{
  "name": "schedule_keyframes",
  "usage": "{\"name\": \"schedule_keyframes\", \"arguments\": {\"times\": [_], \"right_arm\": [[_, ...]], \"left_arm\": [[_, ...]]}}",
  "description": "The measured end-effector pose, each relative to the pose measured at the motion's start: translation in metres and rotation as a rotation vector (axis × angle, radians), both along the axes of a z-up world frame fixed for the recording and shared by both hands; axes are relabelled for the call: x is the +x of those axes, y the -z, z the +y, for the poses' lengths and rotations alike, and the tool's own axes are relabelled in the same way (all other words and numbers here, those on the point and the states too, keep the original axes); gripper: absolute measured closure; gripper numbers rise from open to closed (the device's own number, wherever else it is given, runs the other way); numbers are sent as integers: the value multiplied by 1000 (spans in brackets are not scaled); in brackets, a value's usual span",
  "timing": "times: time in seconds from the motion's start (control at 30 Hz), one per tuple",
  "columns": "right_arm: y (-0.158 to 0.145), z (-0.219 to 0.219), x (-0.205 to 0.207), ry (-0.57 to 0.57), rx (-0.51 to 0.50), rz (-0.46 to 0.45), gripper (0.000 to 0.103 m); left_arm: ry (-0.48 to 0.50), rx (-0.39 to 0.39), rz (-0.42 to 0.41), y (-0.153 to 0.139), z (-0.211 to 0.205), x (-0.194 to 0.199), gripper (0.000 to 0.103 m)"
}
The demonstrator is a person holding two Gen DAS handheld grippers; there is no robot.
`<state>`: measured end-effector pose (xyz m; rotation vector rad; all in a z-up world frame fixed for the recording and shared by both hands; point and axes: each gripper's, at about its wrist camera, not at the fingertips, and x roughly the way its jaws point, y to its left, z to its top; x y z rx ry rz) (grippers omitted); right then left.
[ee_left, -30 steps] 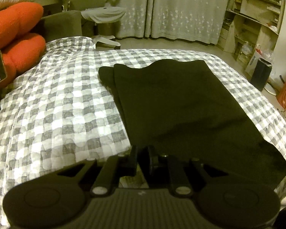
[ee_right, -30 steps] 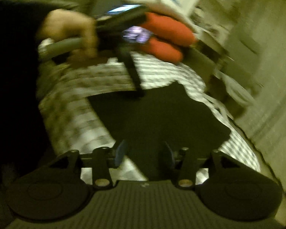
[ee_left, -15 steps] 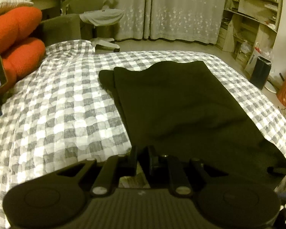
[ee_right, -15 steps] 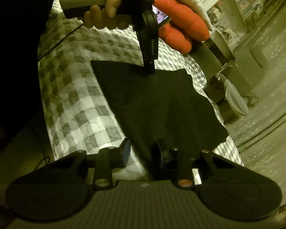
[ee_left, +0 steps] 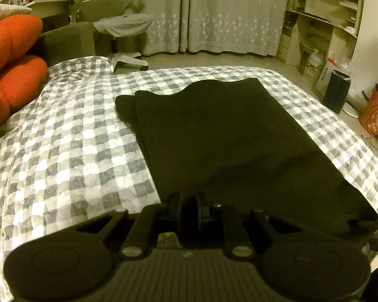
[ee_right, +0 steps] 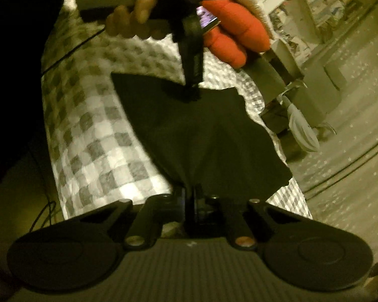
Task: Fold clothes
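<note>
Black garment (ee_left: 229, 136) lies on the checked bed (ee_left: 70, 151); both grippers, left (ee_left: 188, 207) and right (ee_right: 189, 201), are clamped on its near corners (lift evenly, keep the edge taut).

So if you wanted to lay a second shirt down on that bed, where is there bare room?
The widest bare patch of checked bedspread lies between the black garment and the orange cushions. A narrower strip runs along the garment's other side, toward the bookshelf. The near edge is crowded: both the left gripper and right gripper pinch the garment there.
</note>
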<state>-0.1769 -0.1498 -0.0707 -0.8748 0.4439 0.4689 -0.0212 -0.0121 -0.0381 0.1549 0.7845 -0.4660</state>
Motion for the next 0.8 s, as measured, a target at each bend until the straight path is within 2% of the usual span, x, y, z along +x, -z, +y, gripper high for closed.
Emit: {"name": "schedule_keyframes", "arguments": {"times": [0.13, 0.27, 0.37, 0.5, 0.57, 0.63, 0.7, 0.8], "right_arm": [[-11, -3, 3, 19, 64, -11, 98], [-24, -7, 12, 36, 132, -22, 98], [-33, -9, 25, 50, 171, -27, 98], [-44, -9, 48, 75, 226, -18, 98], [-47, -9, 57, 93, 240, -12, 98], [-48, -9, 66, 119, 250, -7, 98], [-50, -11, 72, 145, 263, 1, 98], [-50, -11, 79, 172, 270, 8, 98]], "left_arm": [[16, -6, -9, -6, 3, -4, 90], [71, -60, -41, -23, 11, -17, 89], [125, -131, -48, -35, 22, -28, 86], [188, -212, -57, -44, 39, -43, 73], [226, -244, -63, -46, 44, -50, 72], [270, -250, -78, -48, 43, -57, 71], [311, -250, -95, -50, 41, -63, 60], [379, -251, -125, -54, 39, -72, 52]]}}
